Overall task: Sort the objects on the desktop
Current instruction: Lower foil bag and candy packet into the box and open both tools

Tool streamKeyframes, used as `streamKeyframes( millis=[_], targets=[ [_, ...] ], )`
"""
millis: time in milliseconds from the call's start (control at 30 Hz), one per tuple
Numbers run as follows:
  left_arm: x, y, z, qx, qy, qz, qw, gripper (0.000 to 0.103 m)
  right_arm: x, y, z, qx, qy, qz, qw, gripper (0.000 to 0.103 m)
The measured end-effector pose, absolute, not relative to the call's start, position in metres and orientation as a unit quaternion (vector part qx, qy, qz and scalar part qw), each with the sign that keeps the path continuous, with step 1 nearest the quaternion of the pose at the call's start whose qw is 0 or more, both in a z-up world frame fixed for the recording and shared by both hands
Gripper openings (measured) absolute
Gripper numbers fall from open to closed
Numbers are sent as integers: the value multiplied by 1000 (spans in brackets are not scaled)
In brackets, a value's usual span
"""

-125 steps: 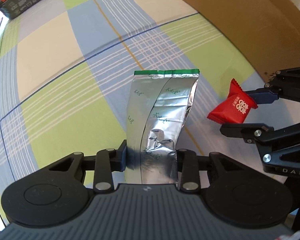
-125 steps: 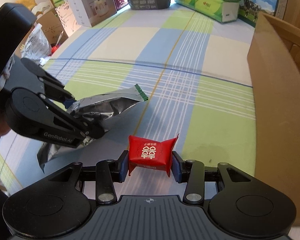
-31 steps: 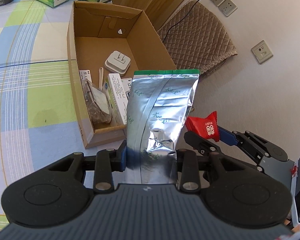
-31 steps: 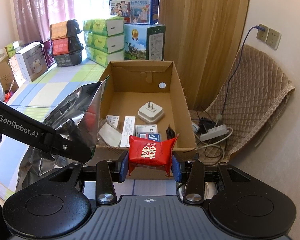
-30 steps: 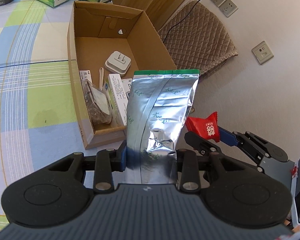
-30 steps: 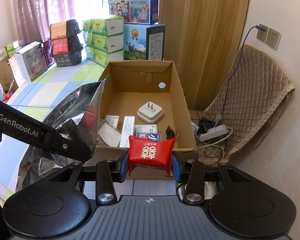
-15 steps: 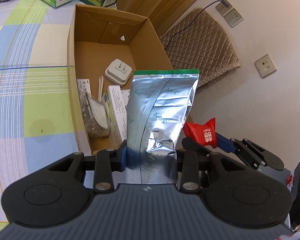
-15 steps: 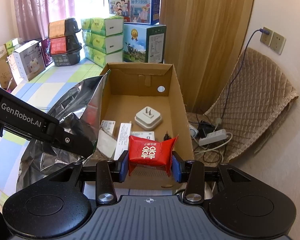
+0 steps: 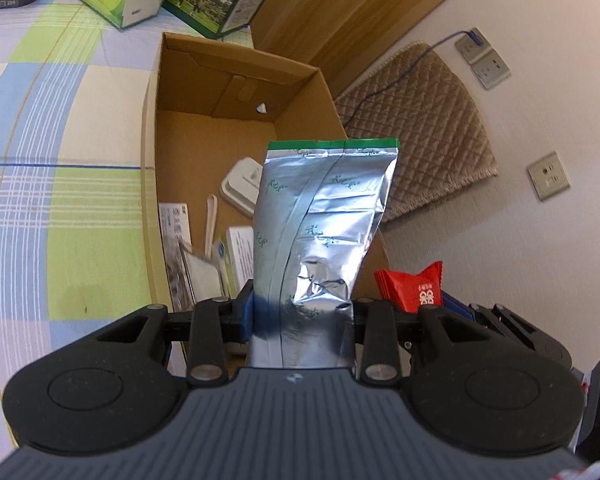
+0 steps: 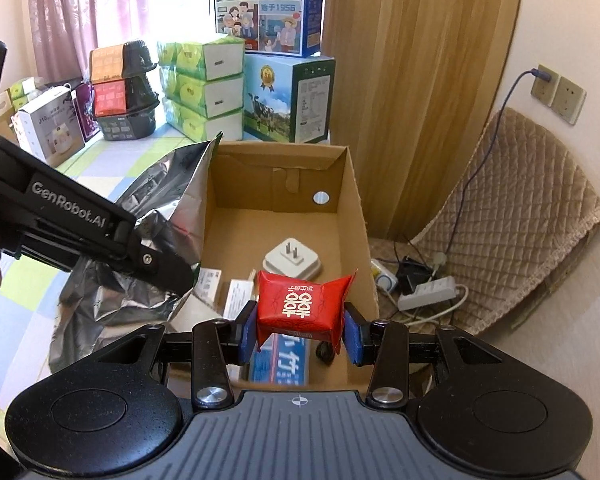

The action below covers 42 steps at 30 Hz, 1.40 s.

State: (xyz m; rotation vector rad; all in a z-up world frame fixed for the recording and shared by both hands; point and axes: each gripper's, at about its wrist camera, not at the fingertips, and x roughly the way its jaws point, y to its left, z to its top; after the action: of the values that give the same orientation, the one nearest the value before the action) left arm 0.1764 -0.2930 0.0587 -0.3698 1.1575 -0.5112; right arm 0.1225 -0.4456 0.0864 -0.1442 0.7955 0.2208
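Over the cardboard box [image 10: 358, 216], the left gripper [image 9: 302, 316] is pinching a foil pouch [image 9: 324, 216] (silver, green-edged), the right gripper [image 10: 300, 334] squeezing a red candy [image 10: 300, 304].

a brown quilted chair cover [image 10: 520, 216] drapes at right, a white power strip [image 10: 426, 292] with tangled cables on the floor beside it. beige wall sockets [image 10: 558, 94] hold a purple-blue cable. stacked green tissue boxes [image 10: 202, 84] and blue milk cartons [image 10: 288, 98] stand before wooden panelling [image 10: 412, 60] and a pink curtain [image 10: 80, 4].

Left tongs [image 9: 302, 316] clamp a silver pouch [image 9: 320, 232] (green-edged) above the cardboard box [image 9: 150, 128]
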Motion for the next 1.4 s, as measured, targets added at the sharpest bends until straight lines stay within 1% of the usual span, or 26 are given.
streamKeyframes(
  millis=[567, 967, 1067, 1400],
  targets=[
    [220, -289, 43, -184, 538, -219, 793, 30, 179, -433, 73, -84, 397, 111, 907, 40],
    [230, -287, 38, -191, 531, -204, 800, 30, 185, -439, 63, -80, 406, 106, 904, 40],
    [229, -285, 39, -191, 528, -203, 802, 36, 185, -438, 64, -81, 404, 107, 905, 40],
    [223, -284, 46, -184, 523, -212, 805, 35, 184, -434, 66, -78, 402, 110, 906, 40]
  ],
)
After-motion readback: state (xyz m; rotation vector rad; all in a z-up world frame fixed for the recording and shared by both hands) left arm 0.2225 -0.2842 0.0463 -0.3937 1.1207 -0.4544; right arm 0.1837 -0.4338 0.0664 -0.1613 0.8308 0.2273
